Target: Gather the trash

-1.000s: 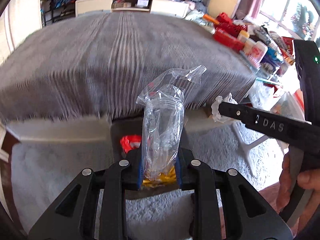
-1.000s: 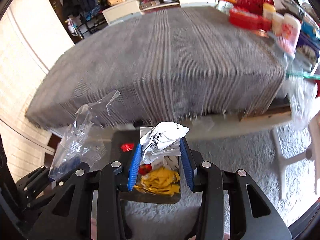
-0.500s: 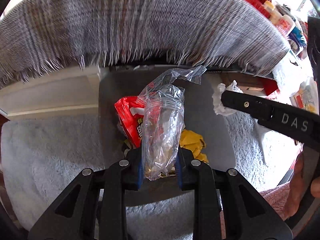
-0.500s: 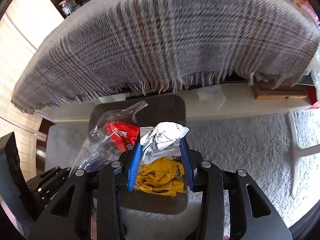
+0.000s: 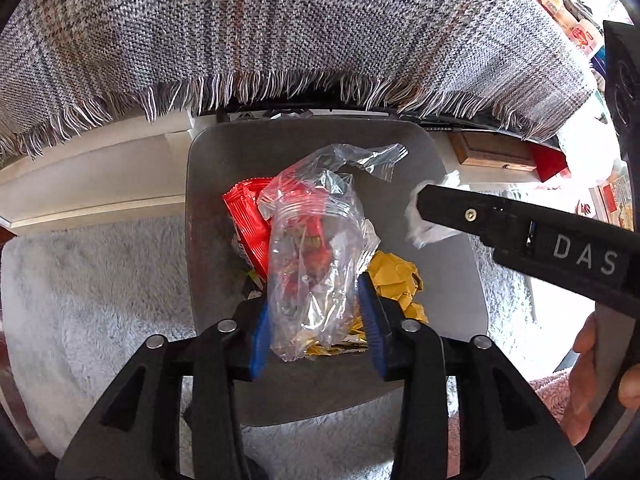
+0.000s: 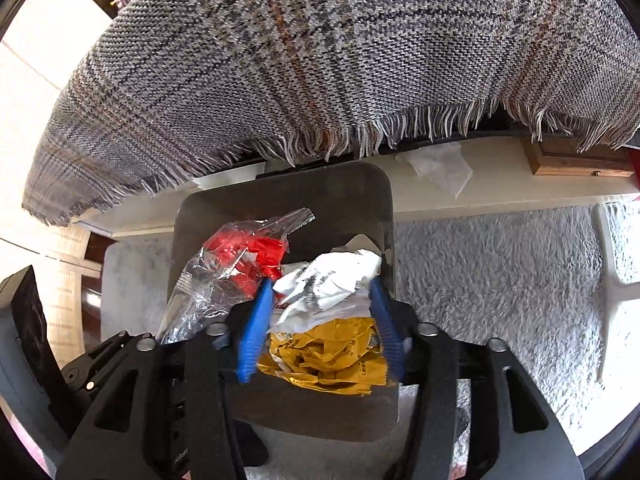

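The clear plastic bag [image 5: 316,268] hides much of the red wrapper [image 5: 250,224] behind it.

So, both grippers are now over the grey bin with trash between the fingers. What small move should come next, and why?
Probably open both a little wider so the trash drops. The left gripper has the clear plastic bag between its jaws, the right gripper the crumpled white paper, both above the grey bin that already holds red and yellow wrappers. Both sets of jaws have just been opening, yet neither piece has dropped clear.

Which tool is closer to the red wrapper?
Left. The left tool sits just below the red wrapper, holding the clear bag over it. The right tool is further right, around crumpled paper.
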The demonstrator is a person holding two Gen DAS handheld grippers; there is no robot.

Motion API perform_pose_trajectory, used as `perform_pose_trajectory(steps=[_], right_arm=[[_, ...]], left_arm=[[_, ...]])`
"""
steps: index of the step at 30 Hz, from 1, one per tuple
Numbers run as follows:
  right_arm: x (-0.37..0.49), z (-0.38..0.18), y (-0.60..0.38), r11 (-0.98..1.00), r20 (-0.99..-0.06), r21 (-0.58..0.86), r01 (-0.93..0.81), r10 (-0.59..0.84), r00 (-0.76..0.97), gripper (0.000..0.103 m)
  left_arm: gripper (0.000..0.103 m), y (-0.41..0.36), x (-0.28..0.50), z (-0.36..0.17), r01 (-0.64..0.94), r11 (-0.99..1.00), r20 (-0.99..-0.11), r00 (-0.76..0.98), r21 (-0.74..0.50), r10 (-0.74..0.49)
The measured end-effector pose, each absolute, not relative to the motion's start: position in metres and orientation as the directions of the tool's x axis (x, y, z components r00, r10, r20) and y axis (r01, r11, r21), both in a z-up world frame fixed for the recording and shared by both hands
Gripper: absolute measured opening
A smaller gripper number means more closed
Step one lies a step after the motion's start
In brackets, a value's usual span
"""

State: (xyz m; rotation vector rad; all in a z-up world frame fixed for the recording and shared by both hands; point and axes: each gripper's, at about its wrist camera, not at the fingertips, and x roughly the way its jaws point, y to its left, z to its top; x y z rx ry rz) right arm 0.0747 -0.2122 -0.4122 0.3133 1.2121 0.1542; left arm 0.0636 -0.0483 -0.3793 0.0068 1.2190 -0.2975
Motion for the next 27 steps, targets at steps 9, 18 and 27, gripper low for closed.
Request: perform_pose_trajectory(steps=[9, 18, 27], right_arm=[[0.068, -0.389, -0.221, 0.956, -0.88, 0.286, 0.065, 0.235, 0.411, 0.078], [0.035, -0.365, -0.24, 0.969, -0.861, 0.228, 0.093, 0.155, 0.484, 0.1], [0.001, -0.31, -0.251, 0.972, -0.781, 0.214, 0.098, 0.11, 0.614, 0.1]], left_arm=[[0.073, -0.033, 0.04, -0.349, 0.239, 0.963, -0.908, 0.366, -0.122, -0.205], [0.095, -0.025, 0.012, -0.316, 0.241, 0.965, -0.875, 0.442, -0.099, -0.2], [0.095, -0.015, -0.003, -0.259, 0.221, 0.973, -0.8, 0.571, -0.066, -0.184]])
